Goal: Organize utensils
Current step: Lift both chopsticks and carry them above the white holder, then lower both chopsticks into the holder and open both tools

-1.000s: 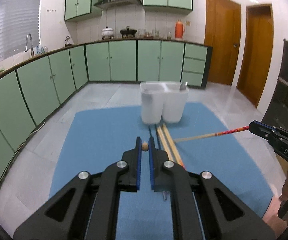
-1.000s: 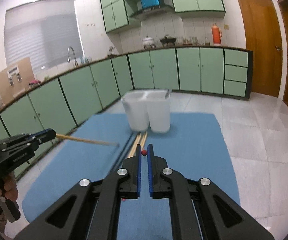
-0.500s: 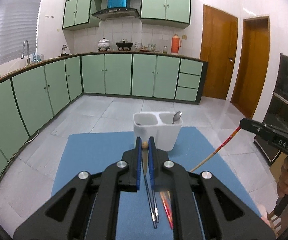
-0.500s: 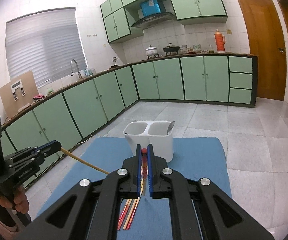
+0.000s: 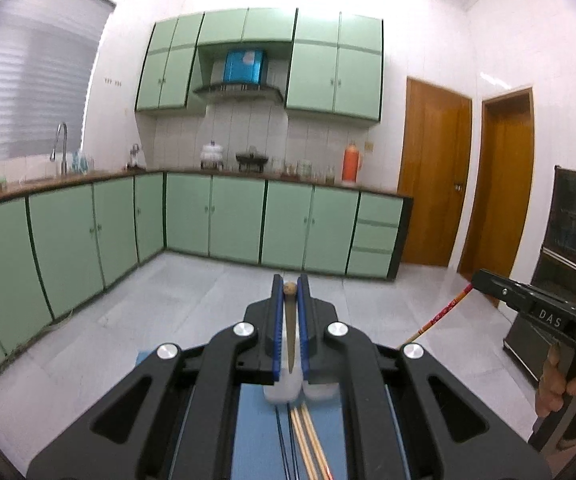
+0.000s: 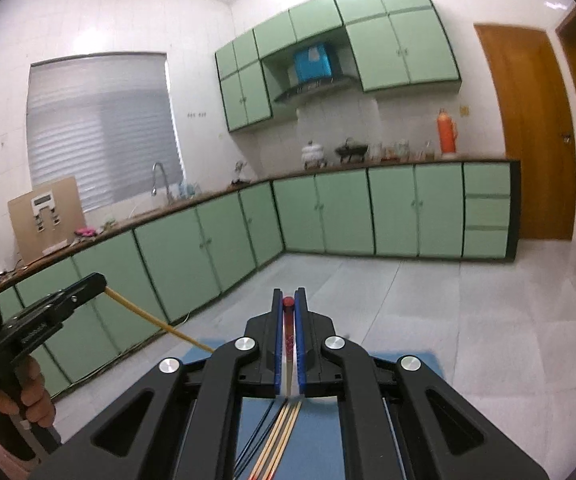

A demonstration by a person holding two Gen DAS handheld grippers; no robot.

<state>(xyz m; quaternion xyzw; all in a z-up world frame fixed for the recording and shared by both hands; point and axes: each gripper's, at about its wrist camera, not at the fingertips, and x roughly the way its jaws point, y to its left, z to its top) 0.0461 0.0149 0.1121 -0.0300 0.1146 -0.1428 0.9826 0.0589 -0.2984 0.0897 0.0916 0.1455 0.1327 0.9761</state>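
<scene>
My left gripper (image 5: 289, 289) is shut on a plain wooden chopstick (image 5: 290, 336) that hangs down between its jaws; it also shows in the right wrist view (image 6: 156, 319). My right gripper (image 6: 288, 302) is shut on a red-ended patterned chopstick (image 6: 289, 344); it also shows in the left wrist view (image 5: 437, 316). Both are raised and tilted upward. Below lie several chopsticks (image 5: 307, 436) on the blue mat (image 5: 256, 432), also in the right wrist view (image 6: 278, 436). The white utensil holder (image 5: 284, 390) is mostly hidden behind my left gripper.
Green kitchen cabinets (image 5: 228, 220) run along the far wall and left side. Wooden doors (image 5: 431, 176) stand at the right. A dark cabinet (image 5: 567, 220) is at the far right. Grey tiled floor (image 6: 467, 312) surrounds the mat.
Both grippers have lifted and tilted upward with their chopsticks. The holder and mat have dropped low in both views, and the chopsticks now hang steeply.
</scene>
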